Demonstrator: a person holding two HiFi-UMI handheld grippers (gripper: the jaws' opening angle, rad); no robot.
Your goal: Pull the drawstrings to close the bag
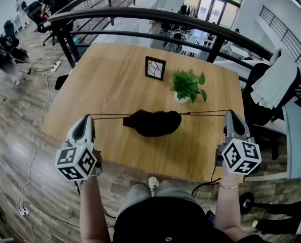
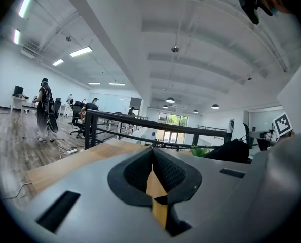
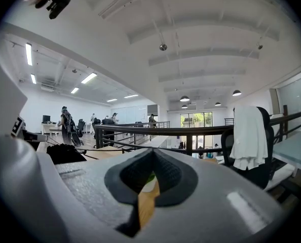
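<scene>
A black drawstring bag (image 1: pixel 153 122) sits bunched up over the middle of the wooden table (image 1: pixel 110 80). Thin black drawstrings (image 1: pixel 109 116) run taut from its left end to my left gripper (image 1: pixel 89 117), which is shut on them. Further strings (image 1: pixel 206 112) stretch from the bag's right end to my right gripper (image 1: pixel 230 113), also shut on them. In the left gripper view the jaws (image 2: pixel 152 152) are pressed together and the bag (image 2: pixel 236 151) shows at the right. In the right gripper view the jaws (image 3: pixel 151 153) are together and the bag (image 3: pixel 64 153) lies at the left.
A small potted plant (image 1: pixel 187 86) stands just behind the bag, and a black picture frame (image 1: pixel 155 68) farther back. A dark railing (image 1: pixel 155 15) curves behind the table. A chair draped with white cloth (image 1: pixel 274 80) is at the right. The person stands at the table's near edge.
</scene>
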